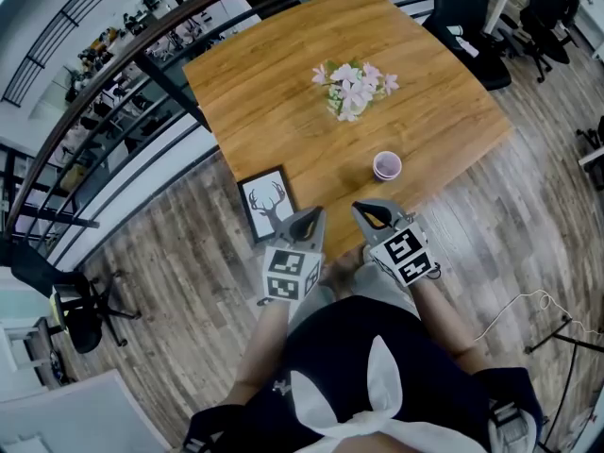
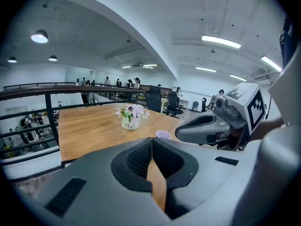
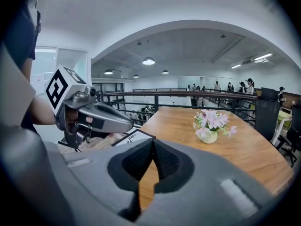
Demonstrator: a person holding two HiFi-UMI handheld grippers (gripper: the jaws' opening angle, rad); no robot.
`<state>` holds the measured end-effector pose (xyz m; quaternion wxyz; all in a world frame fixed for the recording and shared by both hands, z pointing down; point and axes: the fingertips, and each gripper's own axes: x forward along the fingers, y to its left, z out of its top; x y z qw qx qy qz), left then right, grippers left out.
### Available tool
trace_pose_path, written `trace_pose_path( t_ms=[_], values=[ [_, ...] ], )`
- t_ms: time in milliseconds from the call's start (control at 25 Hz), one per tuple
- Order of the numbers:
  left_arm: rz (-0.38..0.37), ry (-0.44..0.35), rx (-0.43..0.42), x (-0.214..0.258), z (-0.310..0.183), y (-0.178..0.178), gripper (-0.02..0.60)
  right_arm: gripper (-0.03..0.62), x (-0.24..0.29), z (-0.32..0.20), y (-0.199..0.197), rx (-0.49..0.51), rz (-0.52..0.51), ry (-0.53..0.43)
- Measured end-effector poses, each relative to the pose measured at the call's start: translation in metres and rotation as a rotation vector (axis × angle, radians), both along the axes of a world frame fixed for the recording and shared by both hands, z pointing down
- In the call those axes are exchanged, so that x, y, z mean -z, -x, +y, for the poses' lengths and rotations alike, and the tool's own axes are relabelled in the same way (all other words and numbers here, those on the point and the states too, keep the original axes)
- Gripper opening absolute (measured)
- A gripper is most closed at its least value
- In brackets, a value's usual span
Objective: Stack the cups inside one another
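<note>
Your left gripper (image 2: pixel 152 144) has its jaws pressed together with nothing between them; the ribbed pads meet along a single seam. Your right gripper (image 3: pixel 153 144) is likewise closed and empty. In the head view you hold both grippers side by side at the near edge of the wooden table (image 1: pixel 264 92), with their tips toward it and apart from everything on it.

The cup (image 1: pixel 387 166) stands upright on the tabletop beyond the right gripper, near the table's near right edge. Its long axis is vertical and its open mouth faces up. It is small and pale lilac-pink, and round when seen from above. Whether more than one cup is nested there cannot be told.

Farther on, near the middle of the table, stands a small vase of pink and white flowers (image 1: pixel 351 91). A black-framed stag picture (image 1: pixel 270 203) shows at the table's near left edge, just beside the left gripper. A dark railing (image 1: pixel 104 74) runs along the table's left side.
</note>
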<state>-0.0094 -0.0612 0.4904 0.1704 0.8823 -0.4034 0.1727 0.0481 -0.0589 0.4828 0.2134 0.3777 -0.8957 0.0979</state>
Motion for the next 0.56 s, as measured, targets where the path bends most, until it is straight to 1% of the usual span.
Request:
trace_pose_path(
  t_ms=[240, 560],
  values=[
    [-0.006, 0.011, 0.002, -0.0027, 0.0043, -0.0018, 0.020, -0.003, -0.0021, 0.0013, -0.0032, 0.002, 0.005, 0.006],
    [-0.014, 0.020, 0.014, -0.0055, 0.0043, -0.0030, 0.020, -0.003, -0.0075, -0.0026, -0.0066, 0.018, 0.007, -0.013]
  ],
)
